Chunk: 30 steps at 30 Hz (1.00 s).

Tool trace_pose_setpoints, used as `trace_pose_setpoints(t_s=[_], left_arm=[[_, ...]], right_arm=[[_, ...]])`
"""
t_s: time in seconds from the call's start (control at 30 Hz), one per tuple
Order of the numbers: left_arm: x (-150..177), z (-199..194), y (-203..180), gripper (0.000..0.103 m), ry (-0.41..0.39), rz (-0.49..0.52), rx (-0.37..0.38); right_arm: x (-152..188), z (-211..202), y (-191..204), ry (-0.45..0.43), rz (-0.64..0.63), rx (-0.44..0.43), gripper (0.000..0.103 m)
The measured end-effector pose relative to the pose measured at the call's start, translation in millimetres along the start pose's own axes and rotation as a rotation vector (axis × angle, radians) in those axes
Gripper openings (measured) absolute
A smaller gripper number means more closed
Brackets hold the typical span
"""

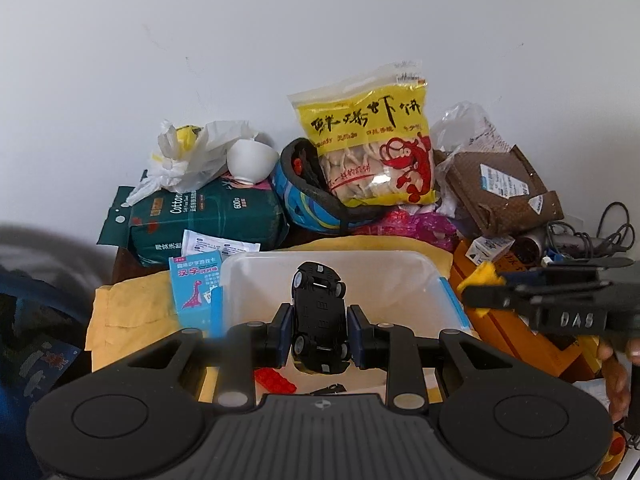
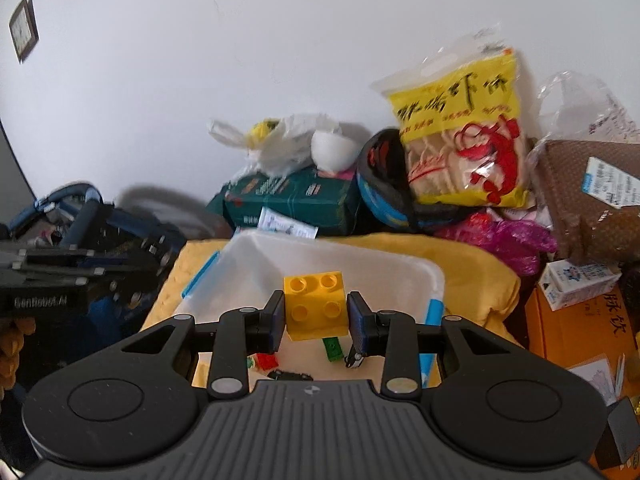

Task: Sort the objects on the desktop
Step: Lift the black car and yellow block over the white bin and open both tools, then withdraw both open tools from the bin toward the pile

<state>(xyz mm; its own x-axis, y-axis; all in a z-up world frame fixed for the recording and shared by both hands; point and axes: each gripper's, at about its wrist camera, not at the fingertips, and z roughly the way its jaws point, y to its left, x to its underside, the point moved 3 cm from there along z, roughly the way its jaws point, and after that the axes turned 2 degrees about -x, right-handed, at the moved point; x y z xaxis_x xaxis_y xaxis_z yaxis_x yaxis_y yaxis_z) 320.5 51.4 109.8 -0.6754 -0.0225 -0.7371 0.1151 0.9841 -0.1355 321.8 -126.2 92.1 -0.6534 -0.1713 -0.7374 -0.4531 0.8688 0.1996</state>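
Left gripper (image 1: 319, 330): pads clamped on the sides of a black toy car (image 1: 319, 316), which is held belly-up, lengthwise between the fingers, nose pointing away, above the near part of the bin (image 1: 424, 276).

Right gripper (image 2: 316, 318): pads clamped on a yellow brick (image 2: 315, 305), studs facing up and toward the camera, held above the same bin's near edge.

Below the grippers, on the yellow cloth (image 1: 132, 308): a red brick (image 1: 276, 381), a green brick (image 2: 333, 347), and a small dark piece, too blurred to identify.

Bin: white, translucent, blue clips on both sides, resting on the cloth just beyond both grippers.

Beside the bin, left: blue card box (image 1: 195, 292) with a pink dinosaur, touching the bin wall. Right: orange box (image 2: 580, 328) with a small milk carton (image 2: 576, 285) on it.

Behind the bin, left to right: green cotton-towel pack (image 1: 208, 216) with a white bowl (image 1: 251, 162) and a crumpled plastic bag (image 1: 188, 152) on top; blue helmet (image 1: 308, 208); yellow shrimp-cracker bag (image 1: 372, 148) leaning in the helmet against the wall; pink wrap (image 2: 504, 240); brown parcel (image 1: 500, 188).

Far right: tangled cables (image 1: 600, 232).
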Motion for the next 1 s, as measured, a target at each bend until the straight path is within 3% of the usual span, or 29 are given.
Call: trace_pose_setpoints(t_s=[0.17, 0.23, 0.27, 0.3, 0.37, 0.53, 0.63, 0.77, 1.0], left_arm=[[-12, 20, -1, 0.032, 0.047, -0.001, 0.001], [-14, 29, -3, 0.040, 0.068, 0.015, -0.005], [-14, 33, -4, 0.053, 0.075, 0.018, -0.013], [-13, 36, -3, 0.058, 0.074, 0.022, -0.031], [-9, 39, -1, 0.058, 0.067, 0.036, -0.069], [21, 31, 6, 0.058, 0.058, 0.043, -0.072], [58, 13, 3, 0.059, 0.029, 0.052, -0.061], [134, -11, -7, 0.060, 0.023, 0.033, -0.032], [260, -23, -33, 0.059, 0.151, 0.017, 0.011]], right_arm=[[-4, 19, -2, 0.067, 0.015, 0.006, 0.037], [-6, 27, -4, 0.081, 0.024, 0.017, 0.038], [-6, 32, -6, 0.085, 0.027, 0.035, 0.048], [-6, 35, -6, 0.087, 0.030, 0.049, 0.065], [-6, 39, -7, 0.077, 0.021, 0.066, 0.067], [10, 36, -7, 0.057, 0.020, 0.047, 0.067], [35, 22, -1, 0.028, -0.007, 0.021, 0.068], [93, 1, 8, 0.010, -0.067, 0.009, 0.071], [222, -12, 12, 0.127, -0.044, 0.000, 0.069]])
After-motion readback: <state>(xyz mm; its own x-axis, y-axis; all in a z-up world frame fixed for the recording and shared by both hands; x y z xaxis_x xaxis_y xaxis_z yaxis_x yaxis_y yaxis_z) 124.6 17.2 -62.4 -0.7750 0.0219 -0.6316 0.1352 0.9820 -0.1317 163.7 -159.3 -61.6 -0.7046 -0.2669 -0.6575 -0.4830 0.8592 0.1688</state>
